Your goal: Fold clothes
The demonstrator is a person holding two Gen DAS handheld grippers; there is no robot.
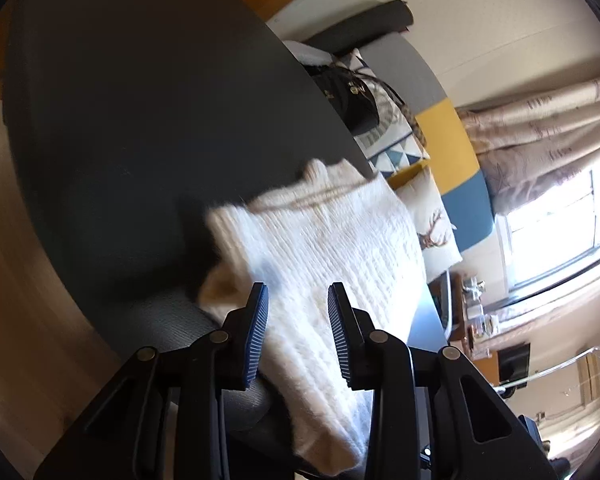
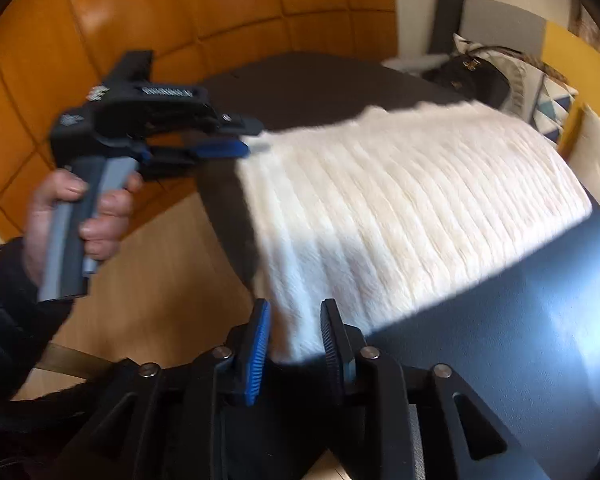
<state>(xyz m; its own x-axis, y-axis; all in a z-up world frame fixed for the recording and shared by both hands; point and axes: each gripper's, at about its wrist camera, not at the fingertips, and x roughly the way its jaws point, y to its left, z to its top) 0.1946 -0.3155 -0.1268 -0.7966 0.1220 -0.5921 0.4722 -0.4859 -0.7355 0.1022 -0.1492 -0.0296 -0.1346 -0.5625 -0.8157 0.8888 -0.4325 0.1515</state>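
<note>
Left gripper (image 1: 298,308) and right gripper (image 2: 294,330) both parted, sweater (image 2: 400,208) edge between pads, seemingly unclamped through blur; pinch evenly, lift level off table (image 2: 520,340).

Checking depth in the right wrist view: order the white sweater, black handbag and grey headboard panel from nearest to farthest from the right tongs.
1. White sweater, at the right tongs.
2. Black handbag, beyond the table, upper right.
3. Grey headboard panel, behind the handbag.

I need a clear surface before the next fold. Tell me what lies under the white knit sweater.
The white knit sweater lies on the dark round table, its near corner hanging over the edge. Whatever sits beneath the fabric itself is covered and cannot be seen.
</note>
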